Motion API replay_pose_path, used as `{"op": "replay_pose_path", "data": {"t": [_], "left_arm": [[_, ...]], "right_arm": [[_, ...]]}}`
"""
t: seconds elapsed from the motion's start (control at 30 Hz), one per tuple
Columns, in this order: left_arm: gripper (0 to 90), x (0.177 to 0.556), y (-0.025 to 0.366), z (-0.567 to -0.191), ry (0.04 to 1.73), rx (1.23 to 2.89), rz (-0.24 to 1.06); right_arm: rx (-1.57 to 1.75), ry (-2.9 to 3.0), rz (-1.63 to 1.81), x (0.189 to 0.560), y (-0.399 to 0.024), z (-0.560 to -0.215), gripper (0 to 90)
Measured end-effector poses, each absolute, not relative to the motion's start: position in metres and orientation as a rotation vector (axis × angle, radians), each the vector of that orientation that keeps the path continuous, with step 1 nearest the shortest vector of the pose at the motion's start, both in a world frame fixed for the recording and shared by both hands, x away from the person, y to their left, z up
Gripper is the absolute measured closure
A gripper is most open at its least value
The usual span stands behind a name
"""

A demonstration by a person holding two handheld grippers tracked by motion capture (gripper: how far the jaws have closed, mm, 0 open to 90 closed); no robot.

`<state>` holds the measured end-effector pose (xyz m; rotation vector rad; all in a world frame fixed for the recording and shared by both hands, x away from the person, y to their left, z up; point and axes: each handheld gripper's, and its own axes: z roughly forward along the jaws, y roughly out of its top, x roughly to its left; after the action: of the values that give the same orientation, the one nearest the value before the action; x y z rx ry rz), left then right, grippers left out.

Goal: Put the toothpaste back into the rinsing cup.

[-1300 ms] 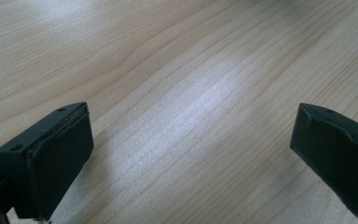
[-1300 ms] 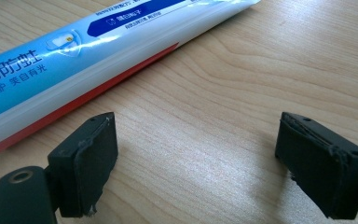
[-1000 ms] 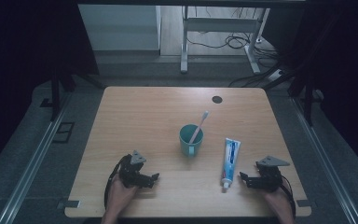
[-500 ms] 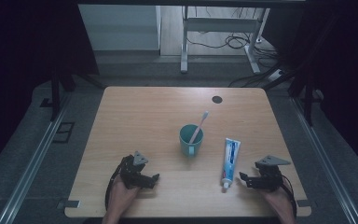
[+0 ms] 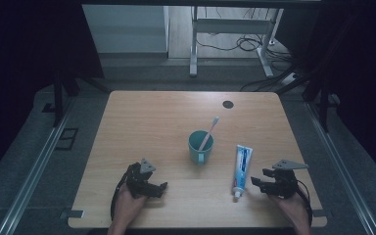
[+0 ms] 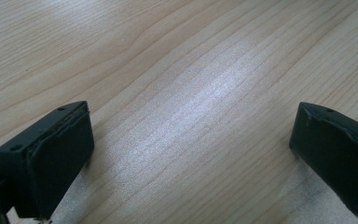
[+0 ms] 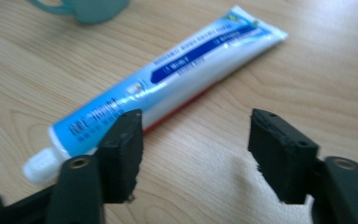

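1. Right gripper [image 5: 260, 182]: resting at the near right of the table [image 5: 147, 112], pointing left at the toothpaste tube [image 5: 242, 166]. Jaws having just been closing, now standing part-way apart with only bare wood between them [image 7: 193, 149]; clamping on nothing.
2. Toothpaste tube [image 7: 168, 88]: lying flat at the near right, white cap [image 7: 39, 165] pointing toward the near edge, crimped end pointing far. Sitting just beside the right gripper's jaw tip, apparently not touching.
3. Left gripper [image 5: 152, 187]: lying at the near left, well apart from the tube. Jaws standing wide apart over bare wood [image 6: 191, 140], holding nothing.
4. Teal cup [image 5: 200, 147]: standing upright near the middle of the table, just left of the tube's far half, carrying a toothbrush [image 5: 209, 132] leaning toward the far right.
5. Hazard, judged: closing before straddling the tube, so pinching air or nudging the tube sideways toward the cup.
6. Hazard, judged: gripping near the cap end only, letting the long body droop or swing on lifting.
7. Hazard, judged: squeezing the soft body too hard, denting it or forcing paste against the cap.
8. Hazard, judged: sweeping left carelessly, knocking the cup and tipping the toothbrush out.
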<state>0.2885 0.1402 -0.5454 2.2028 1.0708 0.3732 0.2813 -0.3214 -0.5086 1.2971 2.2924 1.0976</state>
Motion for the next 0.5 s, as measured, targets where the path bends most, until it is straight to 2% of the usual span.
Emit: {"op": "replay_pose_path", "data": {"t": [0.5], "left_arm": [[0.0, 0.288, 0.140, -0.545, 1.077, 2.201, 0.376]], "right_arm": [[1.155, 2.402, 1.162, 0.285, -0.291, -0.490, 80.0]]}}
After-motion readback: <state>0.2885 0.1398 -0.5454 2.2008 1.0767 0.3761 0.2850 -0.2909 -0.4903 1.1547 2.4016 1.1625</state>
